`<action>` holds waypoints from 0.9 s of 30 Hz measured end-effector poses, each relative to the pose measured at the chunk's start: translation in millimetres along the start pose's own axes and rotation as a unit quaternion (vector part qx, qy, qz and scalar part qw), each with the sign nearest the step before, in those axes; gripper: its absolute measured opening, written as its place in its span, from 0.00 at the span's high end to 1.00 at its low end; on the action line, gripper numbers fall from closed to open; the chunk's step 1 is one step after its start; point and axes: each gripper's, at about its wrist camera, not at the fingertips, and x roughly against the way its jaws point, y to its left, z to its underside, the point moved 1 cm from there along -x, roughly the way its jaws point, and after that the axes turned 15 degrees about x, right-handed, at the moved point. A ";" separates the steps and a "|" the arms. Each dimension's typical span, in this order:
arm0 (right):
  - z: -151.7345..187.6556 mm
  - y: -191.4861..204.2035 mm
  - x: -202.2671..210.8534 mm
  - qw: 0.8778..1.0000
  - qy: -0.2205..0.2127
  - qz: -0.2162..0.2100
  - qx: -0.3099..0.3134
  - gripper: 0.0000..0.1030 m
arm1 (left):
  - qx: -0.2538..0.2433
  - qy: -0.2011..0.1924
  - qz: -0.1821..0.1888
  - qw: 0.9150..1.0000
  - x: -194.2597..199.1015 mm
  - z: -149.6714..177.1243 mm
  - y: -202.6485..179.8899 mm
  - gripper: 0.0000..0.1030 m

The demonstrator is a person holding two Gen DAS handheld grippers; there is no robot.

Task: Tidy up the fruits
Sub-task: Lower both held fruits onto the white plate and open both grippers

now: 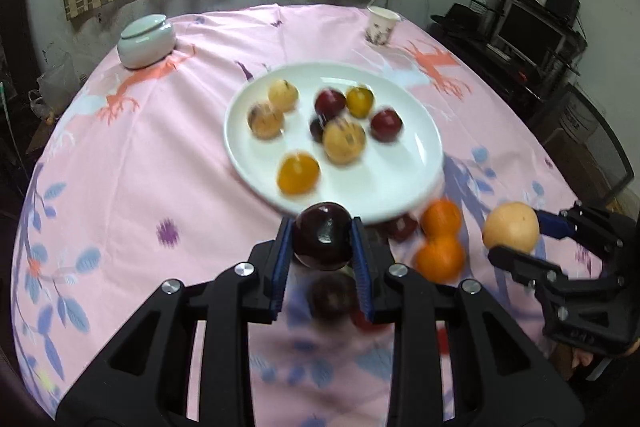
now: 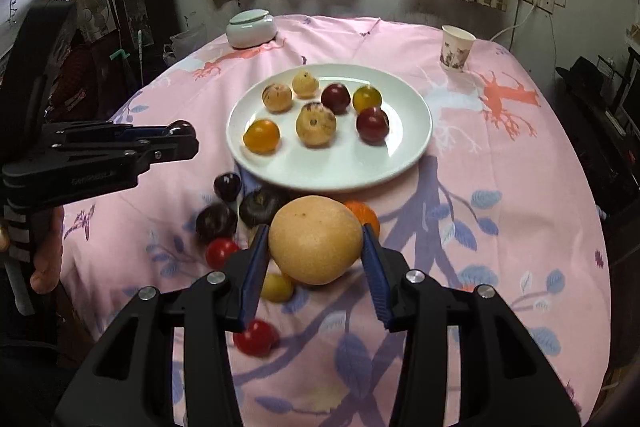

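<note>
My left gripper (image 1: 322, 227) is shut on a dark purple plum (image 1: 324, 241), held above the cloth just short of the white plate (image 1: 380, 183). My right gripper (image 2: 316, 231) is shut on a large tan pear (image 2: 316, 239), also near the plate's (image 2: 340, 167) front rim. In the right wrist view the left gripper (image 2: 180, 135) shows from the side with the plum (image 2: 181, 127). Several small fruits lie on the plate. Loose on the cloth are two oranges (image 1: 440, 259), dark plums (image 2: 216, 223), red tomatoes (image 2: 256, 338) and a yellow fruit (image 2: 277, 287).
A pale lidded jar (image 1: 146, 41) stands at the table's far left and a paper cup (image 1: 382, 25) at the far right. The pink flowered cloth (image 1: 160, 167) covers a round table. A person's hand (image 2: 44, 259) holds the left gripper. Dark furniture stands to the right.
</note>
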 end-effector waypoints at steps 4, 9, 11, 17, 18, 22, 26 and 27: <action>-46.5 -22.0 -28.2 1.000 -0.013 0.008 0.013 0.56 | 0.001 -0.006 -0.017 1.000 -25.4 -52.6 -5.8 0.72; -84.2 -49.2 -88.0 1.000 0.009 0.012 0.011 0.56 | 0.031 0.031 -0.021 0.999 -75.1 -87.9 -1.1 0.72; -91.8 -57.3 -106.5 1.000 0.024 0.009 0.006 0.56 | 0.034 0.040 -0.020 0.998 -87.7 -93.5 -0.9 0.72; -99.4 -61.8 -133.7 0.999 0.044 0.001 0.031 0.56 | 0.034 0.060 -0.021 0.997 -116.9 -99.9 -1.3 0.72; -100.2 -61.8 -136.6 0.998 0.045 0.001 0.035 0.56 | 0.036 0.062 -0.020 0.997 -120.5 -101.3 -1.0 0.72; -101.4 -62.8 -146.0 0.998 0.051 -0.001 0.041 0.56 | 0.038 0.068 -0.022 0.997 -130.0 -106.3 -1.8 0.72; -102.0 -62.1 -154.9 0.997 0.059 0.003 0.047 0.55 | 0.032 0.071 -0.032 0.996 -134.9 -107.9 -4.0 0.70; -102.3 -61.1 -155.6 0.997 0.059 0.008 0.054 0.51 | 0.033 0.070 -0.032 0.996 -134.7 -108.3 -3.8 0.69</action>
